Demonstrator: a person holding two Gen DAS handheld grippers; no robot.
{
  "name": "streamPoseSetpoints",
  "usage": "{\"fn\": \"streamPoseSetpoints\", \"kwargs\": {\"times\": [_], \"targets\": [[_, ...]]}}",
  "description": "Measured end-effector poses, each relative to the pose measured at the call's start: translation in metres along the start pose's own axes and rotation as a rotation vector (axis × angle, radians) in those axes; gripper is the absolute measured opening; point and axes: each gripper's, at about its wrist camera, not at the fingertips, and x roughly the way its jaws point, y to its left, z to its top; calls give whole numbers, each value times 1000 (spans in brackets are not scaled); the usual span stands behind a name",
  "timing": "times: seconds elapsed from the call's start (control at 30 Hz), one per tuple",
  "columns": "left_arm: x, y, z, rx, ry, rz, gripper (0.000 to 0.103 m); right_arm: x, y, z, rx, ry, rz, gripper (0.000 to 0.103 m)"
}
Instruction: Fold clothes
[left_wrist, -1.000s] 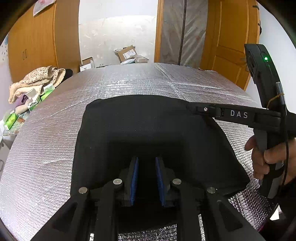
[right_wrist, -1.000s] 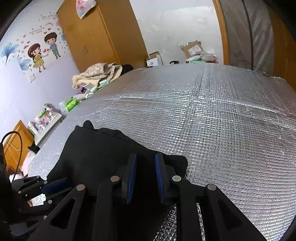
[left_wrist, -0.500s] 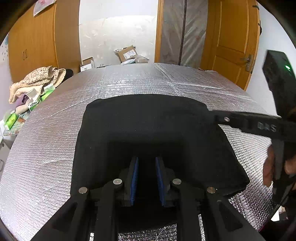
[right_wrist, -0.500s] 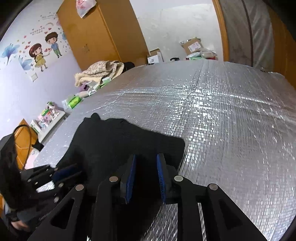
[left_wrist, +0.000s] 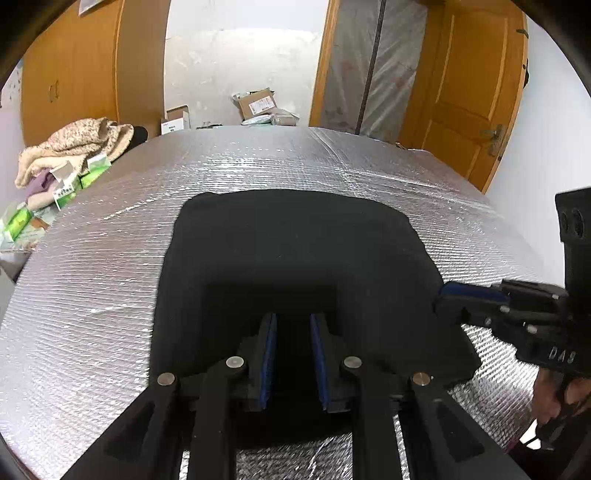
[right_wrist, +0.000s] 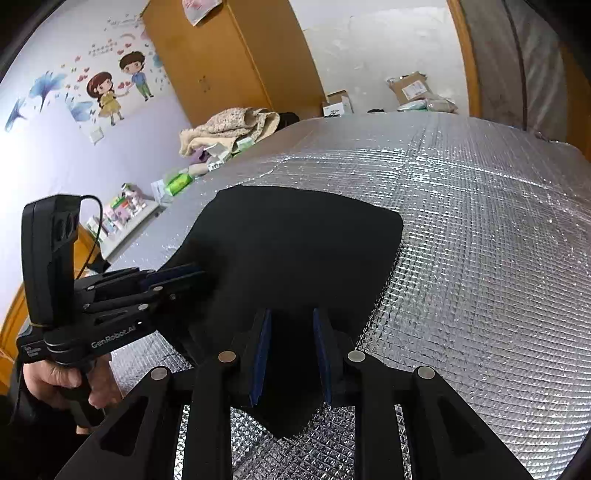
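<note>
A black garment (left_wrist: 295, 258) lies flat on the silver foil cover (left_wrist: 92, 295) of a table, folded into a compact block with rounded far corners.

Left gripper (left_wrist: 292, 360): over the near edge of the garment, jaws spread with a clear gap between the blue pads (left_wrist: 267, 360). Dark cloth shows in the gap; no pinch on it can be confirmed. In the right wrist view the same gripper (right_wrist: 192, 275) reaches the garment's left edge, held by a hand (right_wrist: 62, 376).

Right gripper (right_wrist: 291, 360): at the garment's near right corner, jaws parted, blue pads (right_wrist: 258, 360) either side of dark cloth that comes to a point below them. Whether the pads press on the cloth cannot be told.

Off the table at the left: a beige blanket (left_wrist: 74, 144) and green packets (left_wrist: 18, 221). Cardboard boxes (left_wrist: 258, 105) stand beyond the far edge.
</note>
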Motion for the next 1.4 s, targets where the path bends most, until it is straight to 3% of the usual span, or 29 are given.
{"fn": "streamPoseSetpoints", "kwargs": {"times": [0.27, 0.7, 0.97, 1.13, 1.4], "targets": [[-8, 6, -1, -1, -2, 70, 20, -6, 6, -1, -9, -21, 33, 24], [-13, 21, -4, -33, -7, 59, 20, -9, 5, -8, -32, -5, 49, 24], [-26, 71, -3, -137, -41, 123, 20, -18, -34, -7, 134, -22, 62, 28], [-33, 90, 0, -189, -78, 75, 20, -19, -53, -11, 244, -19, 95, 46], [-11, 93, 0, -204, -19, -60, 26, -5, -67, -12, 361, 15, 181, 46]]}}
